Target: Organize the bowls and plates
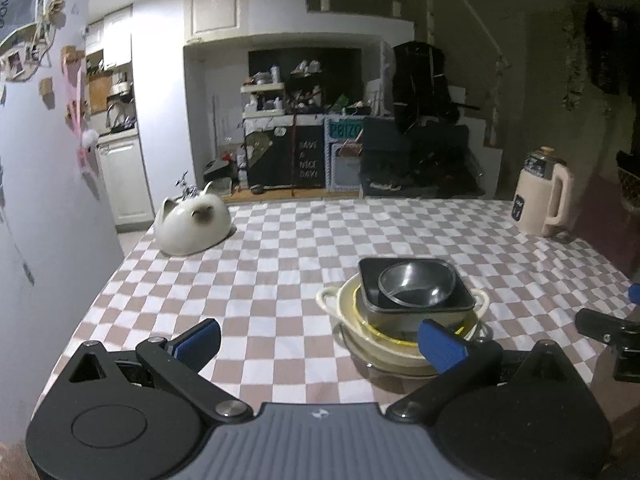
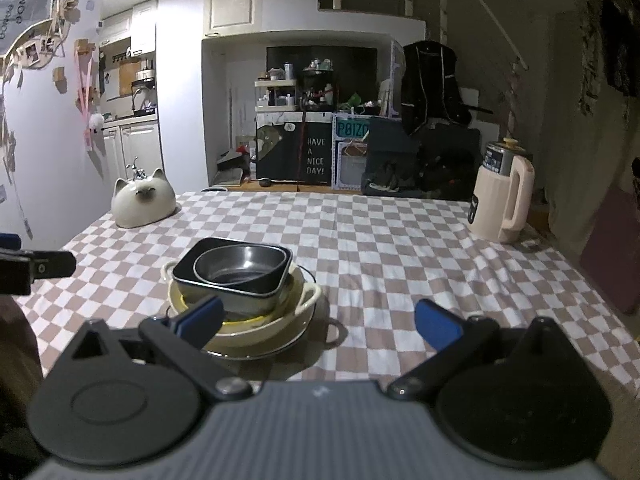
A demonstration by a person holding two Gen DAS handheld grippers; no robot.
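One stack of dishes stands on the checked tablecloth. A round metal bowl (image 1: pixel 417 282) (image 2: pixel 240 266) sits inside a dark square dish (image 1: pixel 416 304) (image 2: pixel 230 284), which rests in a cream two-handled bowl (image 1: pixel 348 312) (image 2: pixel 292 308) over a plate (image 2: pixel 276 350). My left gripper (image 1: pixel 318 342) is open, with the stack just beyond its right finger. My right gripper (image 2: pixel 318 324) is open too, its left finger in front of the stack's near side. Neither holds anything.
A white cat-shaped ceramic piece (image 1: pixel 192 222) (image 2: pixel 142 204) lies at the table's far left. A cream jug (image 1: pixel 542 200) (image 2: pixel 502 196) stands at the far right. The other gripper's tip shows at the frame edge (image 1: pixel 608 332) (image 2: pixel 36 268). Cluttered shelves lie beyond the table.
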